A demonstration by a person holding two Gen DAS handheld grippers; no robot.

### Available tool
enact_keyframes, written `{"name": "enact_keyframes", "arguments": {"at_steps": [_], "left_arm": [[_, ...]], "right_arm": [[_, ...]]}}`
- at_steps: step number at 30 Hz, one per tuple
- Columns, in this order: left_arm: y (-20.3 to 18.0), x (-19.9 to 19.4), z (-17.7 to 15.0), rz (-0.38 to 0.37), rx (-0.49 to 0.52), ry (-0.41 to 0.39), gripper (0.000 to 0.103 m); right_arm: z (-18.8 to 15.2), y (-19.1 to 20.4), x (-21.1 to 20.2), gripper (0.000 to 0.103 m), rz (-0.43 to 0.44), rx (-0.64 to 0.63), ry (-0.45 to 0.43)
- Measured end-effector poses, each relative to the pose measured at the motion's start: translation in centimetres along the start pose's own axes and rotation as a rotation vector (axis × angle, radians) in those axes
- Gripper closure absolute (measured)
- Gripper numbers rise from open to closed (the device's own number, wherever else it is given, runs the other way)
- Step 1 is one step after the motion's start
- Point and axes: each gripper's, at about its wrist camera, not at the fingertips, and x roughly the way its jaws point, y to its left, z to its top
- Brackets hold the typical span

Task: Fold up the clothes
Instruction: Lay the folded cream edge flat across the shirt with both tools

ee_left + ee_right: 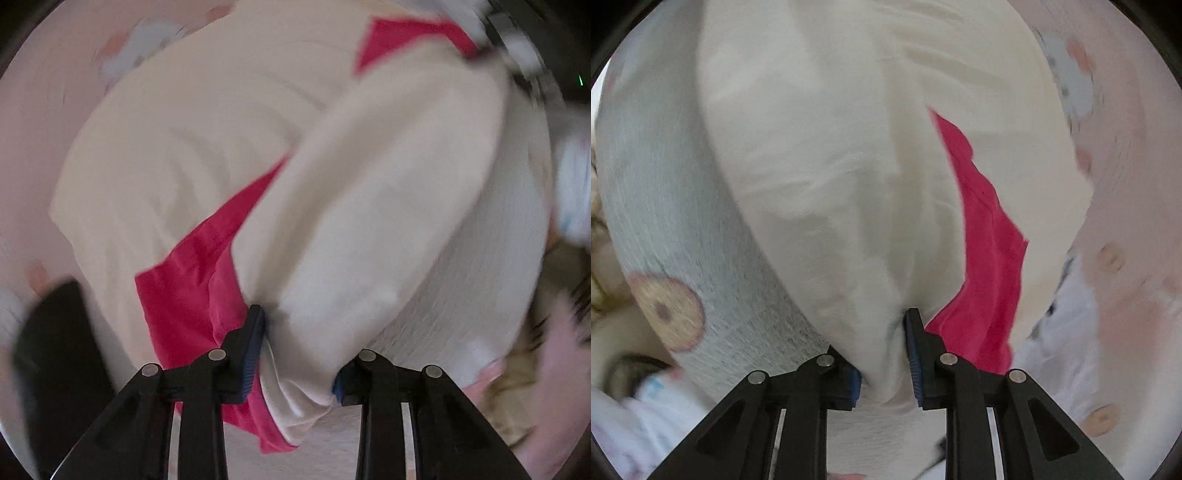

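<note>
Cream cotton-looking fabric is bunched right between the jaws of both grippers, so each one is clamped on a fold of the same cream garment [207,147]. The left gripper [299,354] has its jaws nearly together with a thick wad of that cloth squeezed between the blue pads [253,350], and a bit of the red panel [195,269] is tucked against the left pad too. The right gripper [884,360] is pinching a similar bunch of cream cloth, jaws narrow, pads pressing in from both sides. From there the garment spreads away over a pale bedsheet [665,221] with a round donut-ish print [666,314], and the red part shows up again as a strip just right of the right gripper's hold. In the left view, another red patch sits near the far edge. Everything's pretty motion-blurred. Further out there's pinkish patterned bedding [1126,184] and a dark object [55,350] at the lower left, can't tell what it is.
</note>
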Motion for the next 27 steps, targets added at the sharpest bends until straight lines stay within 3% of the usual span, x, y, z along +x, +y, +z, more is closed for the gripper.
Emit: {"name": "enact_keyframes", "arguments": {"at_steps": [6,13,17,20,27], "left_arm": [[4.0,-0.4,1.0,-0.169,-0.173,0.041,0.076],[9.5,0.2,3.3,-0.337,-0.353,0.084,0.076],[10.7,0.1,3.3,-0.371,-0.389,0.102,0.076],[10.3,-0.3,2.8,-0.356,-0.396,0.096,0.076],[11.3,-1.2,4.1,-0.324,-0.377,0.106,0.076]], "right_arm": [[1.0,-5.4,-1.0,0.082,0.225,0.249,0.052],[1.8,-10.0,-0.2,0.082,0.418,0.502,0.149],[1.6,-12.4,0.9,0.082,0.511,0.657,0.176],[1.5,-13.9,1.6,0.082,0.553,0.745,0.180],[2.8,-16.4,1.4,0.082,0.525,0.820,0.157]]}}
